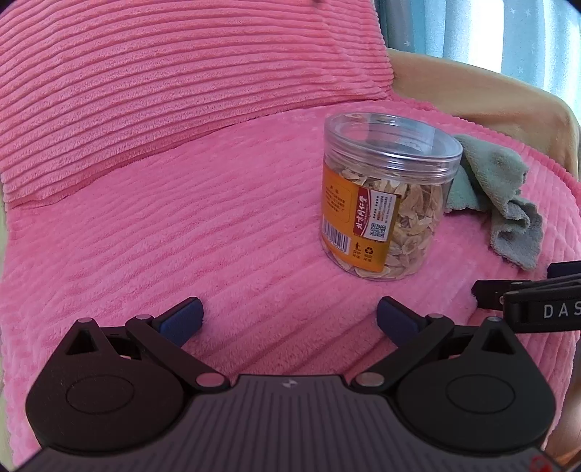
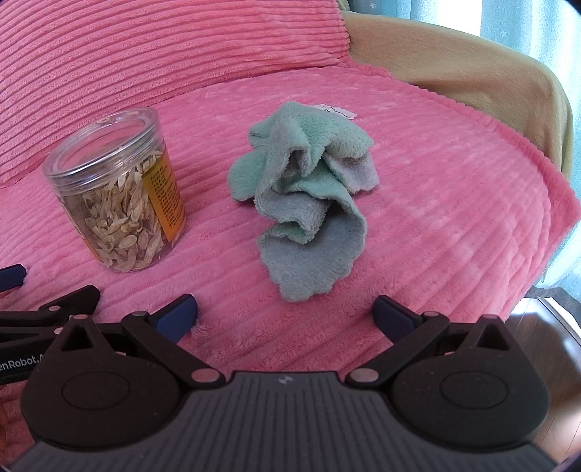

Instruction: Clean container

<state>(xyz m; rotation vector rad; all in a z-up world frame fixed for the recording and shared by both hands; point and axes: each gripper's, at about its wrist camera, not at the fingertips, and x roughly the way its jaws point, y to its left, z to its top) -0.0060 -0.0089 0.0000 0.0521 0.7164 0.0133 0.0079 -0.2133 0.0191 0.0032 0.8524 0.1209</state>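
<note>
Black ribbed plastic fills the bottom of both views: the housings of the 2 claws, each with round pivot discs and matte linkage arms ending in blue pads. Both the left claw (image 1: 288,319) and the right claw (image 2: 285,316) are spread wide and grasp nothing, hovering over a pink corduroy-plush cushion (image 1: 181,225), soft and ribbed in long ridges. A matching pink back cushion (image 2: 163,47) rises at 12 o'clock, and a tan fabric armrest (image 2: 472,69) curves at 1 o'clock; its far end is cut off by the fisheye edge. Pale blue curtain (image 1: 472,29) shows behind it, washed out by daylight.

A crumpled fleece cloth (image 2: 308,203), teal on one face and grey on the other, lies at 12 o'clock from the right claw, with a small white tag whose print is too small to read. In the left wrist view the container hides most of it.

The container (image 1: 385,196), a clear plastic cylinder with a threaded transparent lid, stands upright on the cushion at 1 o'clock from the left claw, near the cloth. An orange label wraps part of it; pale dried slices fill it partway. Label text is not legible.
</note>
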